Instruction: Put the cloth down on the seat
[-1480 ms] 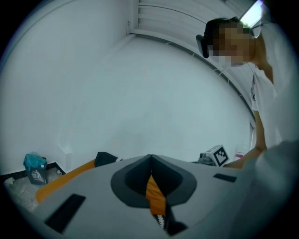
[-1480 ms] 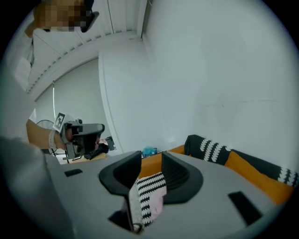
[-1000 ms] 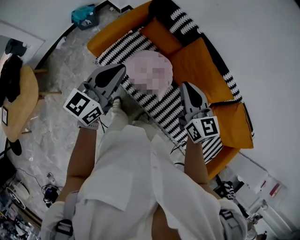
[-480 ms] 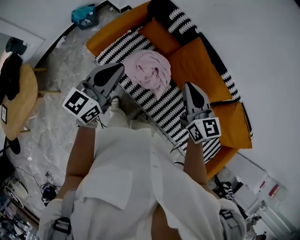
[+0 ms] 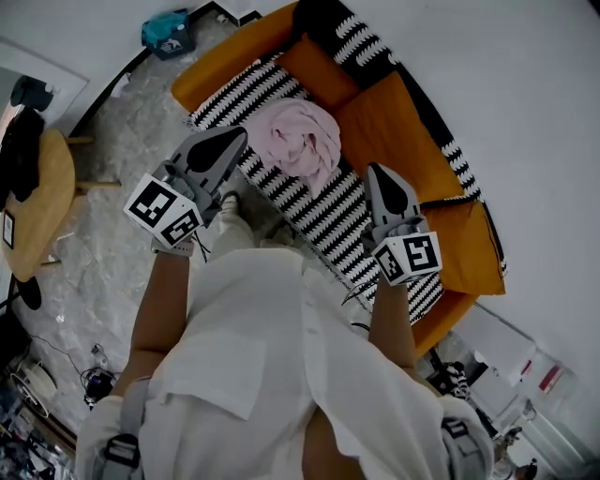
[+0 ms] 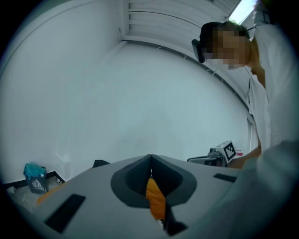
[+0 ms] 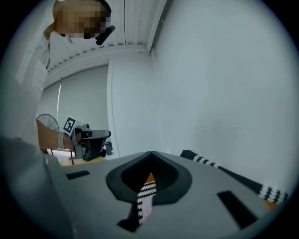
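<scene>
The pink cloth [image 5: 302, 137] lies crumpled on the sofa's black-and-white striped seat [image 5: 330, 214], in front of the orange back cushions [image 5: 394, 122]. No gripper touches it. My left gripper [image 5: 238, 135] hangs just left of the cloth, jaws shut and empty. My right gripper [image 5: 379, 172] hangs to the cloth's right over the seat, also shut on nothing. In the left gripper view the jaws [image 6: 150, 157] meet at their tip against a white wall. In the right gripper view the shut jaws [image 7: 152, 153] show a sliver of striped seat and pink cloth [image 7: 145, 209] behind them.
A round wooden table [image 5: 42, 202] with dark things on it stands at the left. A teal bag [image 5: 169, 28] sits on the marble floor by the sofa's far end. Cables [image 5: 98, 380] lie at the lower left. A white wall runs behind the sofa.
Both grippers have drifted only slightly. The cloth lies in the same place on the seat.
</scene>
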`<state>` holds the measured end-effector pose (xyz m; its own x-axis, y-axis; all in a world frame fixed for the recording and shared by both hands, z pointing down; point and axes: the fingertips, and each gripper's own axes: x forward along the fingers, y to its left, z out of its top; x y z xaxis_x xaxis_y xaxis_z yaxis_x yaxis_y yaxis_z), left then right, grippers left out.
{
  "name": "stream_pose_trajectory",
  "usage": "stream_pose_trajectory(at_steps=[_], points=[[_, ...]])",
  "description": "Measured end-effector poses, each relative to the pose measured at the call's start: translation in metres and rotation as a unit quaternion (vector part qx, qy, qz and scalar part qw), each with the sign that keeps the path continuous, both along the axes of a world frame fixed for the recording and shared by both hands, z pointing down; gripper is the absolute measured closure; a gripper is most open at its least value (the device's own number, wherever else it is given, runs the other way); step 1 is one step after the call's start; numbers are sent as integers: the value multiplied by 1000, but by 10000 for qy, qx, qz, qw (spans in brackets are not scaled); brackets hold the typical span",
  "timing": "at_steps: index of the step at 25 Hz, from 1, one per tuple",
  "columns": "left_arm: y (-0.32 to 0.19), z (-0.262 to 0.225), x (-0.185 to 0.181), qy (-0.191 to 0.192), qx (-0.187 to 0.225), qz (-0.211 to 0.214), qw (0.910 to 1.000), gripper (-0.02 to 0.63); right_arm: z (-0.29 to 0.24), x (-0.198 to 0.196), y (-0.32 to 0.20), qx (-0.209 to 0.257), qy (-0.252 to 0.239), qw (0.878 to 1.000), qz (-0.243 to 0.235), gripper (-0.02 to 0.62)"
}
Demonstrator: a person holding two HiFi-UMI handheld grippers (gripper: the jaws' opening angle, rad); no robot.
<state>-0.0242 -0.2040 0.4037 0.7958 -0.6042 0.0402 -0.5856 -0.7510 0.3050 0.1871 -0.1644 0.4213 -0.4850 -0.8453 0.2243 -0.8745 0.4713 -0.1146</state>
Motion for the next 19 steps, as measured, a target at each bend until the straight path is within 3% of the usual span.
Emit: stream_pose_trajectory(at_steps=[19], points=[[5,5,0,28,-65,34,10000,592,5,-7,4,-30,-48,9999,-84,588]])
